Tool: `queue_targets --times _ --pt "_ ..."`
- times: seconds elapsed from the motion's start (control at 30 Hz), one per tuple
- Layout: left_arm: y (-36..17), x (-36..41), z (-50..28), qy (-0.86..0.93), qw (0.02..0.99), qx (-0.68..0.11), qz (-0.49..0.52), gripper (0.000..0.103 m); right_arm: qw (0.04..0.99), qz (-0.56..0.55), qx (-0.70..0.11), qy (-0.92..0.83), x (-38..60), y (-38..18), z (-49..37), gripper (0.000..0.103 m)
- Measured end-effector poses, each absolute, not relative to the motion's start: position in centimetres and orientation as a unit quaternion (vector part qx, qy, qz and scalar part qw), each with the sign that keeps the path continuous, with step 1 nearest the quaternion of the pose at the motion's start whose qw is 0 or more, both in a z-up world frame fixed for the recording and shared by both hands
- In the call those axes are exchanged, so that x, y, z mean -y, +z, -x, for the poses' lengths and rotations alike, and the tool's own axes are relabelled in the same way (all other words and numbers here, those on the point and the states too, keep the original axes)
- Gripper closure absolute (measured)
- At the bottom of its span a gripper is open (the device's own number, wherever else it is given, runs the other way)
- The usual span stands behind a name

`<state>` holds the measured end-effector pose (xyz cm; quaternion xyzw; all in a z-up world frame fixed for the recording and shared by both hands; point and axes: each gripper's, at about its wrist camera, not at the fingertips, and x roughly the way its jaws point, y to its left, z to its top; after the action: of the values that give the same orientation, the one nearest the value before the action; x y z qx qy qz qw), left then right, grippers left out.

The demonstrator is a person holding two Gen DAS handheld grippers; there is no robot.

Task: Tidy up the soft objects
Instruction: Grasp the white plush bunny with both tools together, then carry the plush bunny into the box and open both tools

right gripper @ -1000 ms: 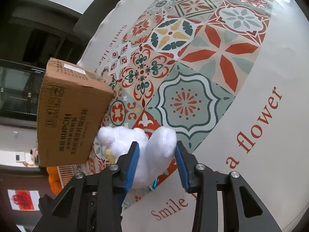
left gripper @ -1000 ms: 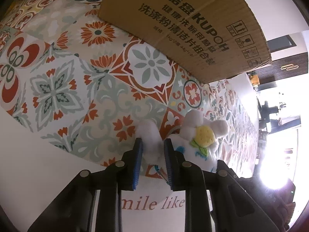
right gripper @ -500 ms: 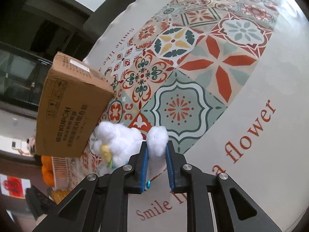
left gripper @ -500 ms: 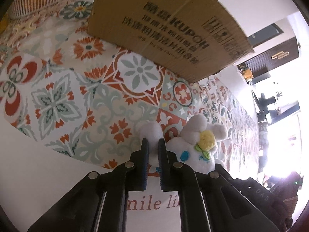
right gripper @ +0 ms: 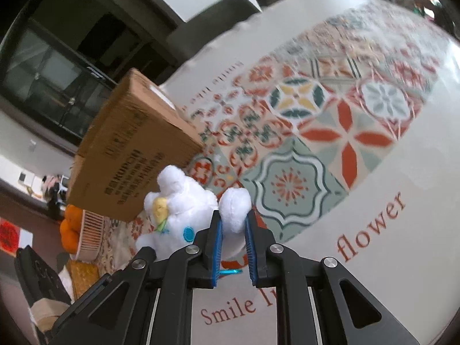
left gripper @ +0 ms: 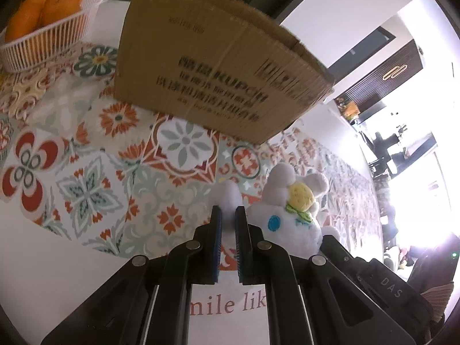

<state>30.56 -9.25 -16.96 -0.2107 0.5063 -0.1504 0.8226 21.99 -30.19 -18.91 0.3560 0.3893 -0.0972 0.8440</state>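
A white plush toy with a yellow flower and a blue spot hangs between both grippers above the patterned tablecloth. My left gripper is shut on one of its white limbs. My right gripper is shut on another limb, with the toy's body to its left. A brown cardboard box stands behind the toy; it also shows in the right wrist view.
A white basket of oranges stands at the far left behind the box, and shows in the right wrist view. The tablecloth spreads to the right. A dark chair stands beyond the table's far edge.
Both grippers closed on the toy's limbs and lifted it off the cloth. The views have risen, so the box top and the orange basket now show.
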Motion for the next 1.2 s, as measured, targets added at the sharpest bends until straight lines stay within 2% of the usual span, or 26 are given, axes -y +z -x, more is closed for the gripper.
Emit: queue_targets --times 0.53,1.2 --pt "-9.5 7.3 -30.7 -0.166 0.873 -0.417 0.191 0.093 0.888 -0.313 -0.334 -0.046 28.3 -13.1 -22.9 0.086" --pt "-3.3 5.1 -32.6 -0.166 0.912 -0.333 0.172 0.093 0.925 -0.270 -0.266 0.013 25.6 -6.3 -25.6 0.086"
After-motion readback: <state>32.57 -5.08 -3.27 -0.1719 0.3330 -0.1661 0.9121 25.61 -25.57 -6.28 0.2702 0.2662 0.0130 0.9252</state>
